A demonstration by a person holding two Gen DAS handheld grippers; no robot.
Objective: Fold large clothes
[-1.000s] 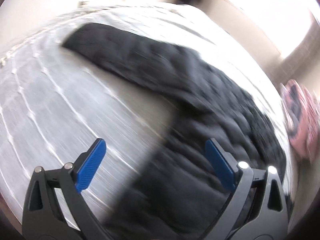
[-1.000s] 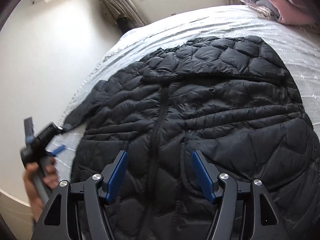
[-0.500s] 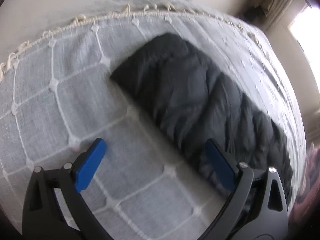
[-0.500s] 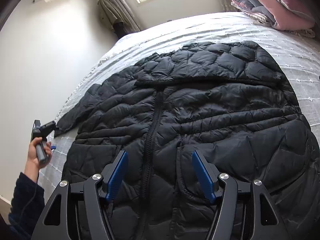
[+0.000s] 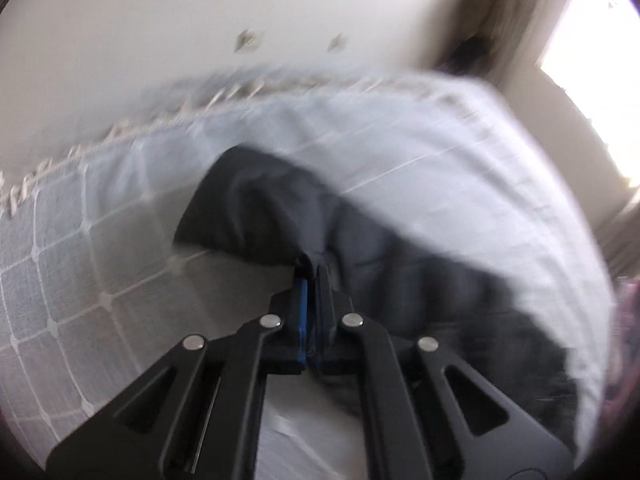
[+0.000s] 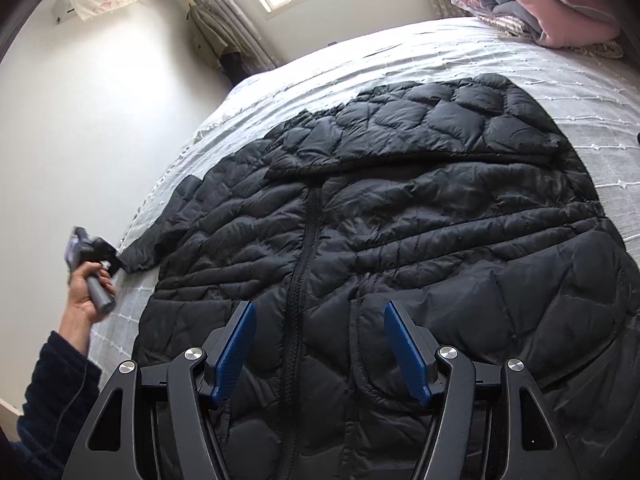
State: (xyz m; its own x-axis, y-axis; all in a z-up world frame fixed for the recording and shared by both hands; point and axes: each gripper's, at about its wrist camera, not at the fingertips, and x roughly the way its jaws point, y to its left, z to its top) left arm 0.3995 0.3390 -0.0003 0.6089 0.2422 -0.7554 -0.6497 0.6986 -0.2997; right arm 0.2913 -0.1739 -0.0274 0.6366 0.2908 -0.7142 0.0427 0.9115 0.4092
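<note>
A: At the bottom of the right wrist view, what is the right gripper (image 6: 318,344) doing?

B: Jaws apart, gripping nothing, over the black quilted jacket (image 6: 400,220) spread zip-up on the white bedspread (image 6: 440,52).

A: And the left gripper (image 5: 314,276)?

B: Closed tight, pinching the jacket's sleeve (image 5: 256,208) at mid-frame. Farther off, upper right, a folded pink quilt (image 6: 536,4) lies. No readable writing anywhere.

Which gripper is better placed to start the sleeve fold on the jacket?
Left. The left gripper is shut on the sleeve near its cuff, ready to carry it across the jacket. The right gripper hangs open over the lower front, holding nothing.
</note>
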